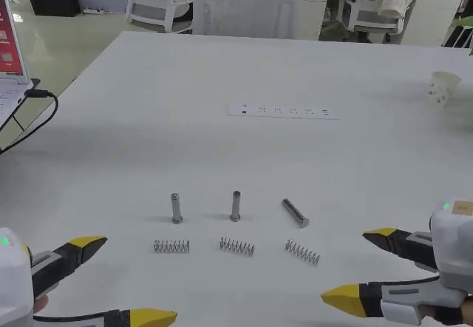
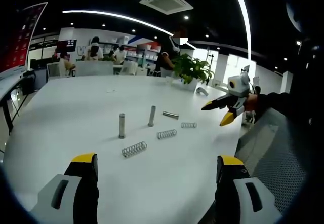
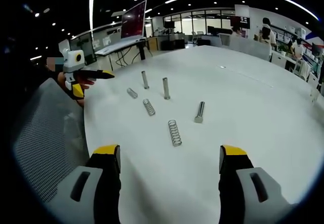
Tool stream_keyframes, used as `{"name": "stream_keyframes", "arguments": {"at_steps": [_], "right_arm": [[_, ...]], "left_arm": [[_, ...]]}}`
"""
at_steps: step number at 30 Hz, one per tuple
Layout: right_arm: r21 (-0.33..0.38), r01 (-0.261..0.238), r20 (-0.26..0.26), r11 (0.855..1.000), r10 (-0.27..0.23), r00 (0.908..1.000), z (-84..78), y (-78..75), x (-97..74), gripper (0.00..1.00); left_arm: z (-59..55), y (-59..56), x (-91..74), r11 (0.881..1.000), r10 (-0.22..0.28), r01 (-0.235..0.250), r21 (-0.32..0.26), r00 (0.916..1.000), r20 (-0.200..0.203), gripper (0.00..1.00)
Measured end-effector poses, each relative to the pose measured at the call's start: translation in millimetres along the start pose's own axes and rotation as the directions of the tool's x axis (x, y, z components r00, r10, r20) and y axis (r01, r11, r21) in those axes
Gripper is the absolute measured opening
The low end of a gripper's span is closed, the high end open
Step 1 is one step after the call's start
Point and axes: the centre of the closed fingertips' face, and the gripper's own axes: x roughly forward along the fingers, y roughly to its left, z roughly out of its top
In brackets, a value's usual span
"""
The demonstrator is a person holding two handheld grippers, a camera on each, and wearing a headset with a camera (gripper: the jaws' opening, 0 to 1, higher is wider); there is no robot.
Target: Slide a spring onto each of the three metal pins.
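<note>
Standing on the white table (image 1: pixel 222 75), two of the three metal pins are seen upright: the left pin (image 1: pixel 176 208) and the middle pin (image 1: pixel 236 206). The right pin (image 1: pixel 295 213) is laid on its side, with its wider head end turned toward the near right. Three springs are laid flat in a row just in front of the pins, nearer the person: the left spring (image 1: pixel 171 246), the middle spring (image 1: pixel 236 247) and the right spring (image 1: pixel 302 252). Each spring is placed near its own pin but apart from it, and no spring is slid onto a pin yet. The left gripper (image 1: pixel 122 279) is held low at the near left of the table, and its yellow-tipped jaws are spread wide with nothing between them. The right gripper (image 1: pixel 356 264) is held at the near right, and its jaws are spread wide too, with nothing gripped. Both grippers are held well apart from the pins and springs. Farther back, a white power strip (image 1: pixel 281 111) is laid flat on the table, a paper cup (image 1: pixel 443 88) is seen near the far right edge, and a laptop (image 1: pixel 9 53) with a black cable (image 1: pixel 41 120) is seen at the far left.
</note>
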Motion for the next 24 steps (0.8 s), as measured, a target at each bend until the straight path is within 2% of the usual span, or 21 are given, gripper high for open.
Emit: {"name": "stream_keyframes", "arguments": {"at_steps": [24], "right_arm": [[-0.002,0.013,-0.018,1.000,-0.013,0.9997,-3.0,-5.5,-2.0,0.79]], "left_arm": [[2.8,-2.3,0.9,1.000,-0.003,0.003,0.006,1.0000,0.001,0.94]]}}
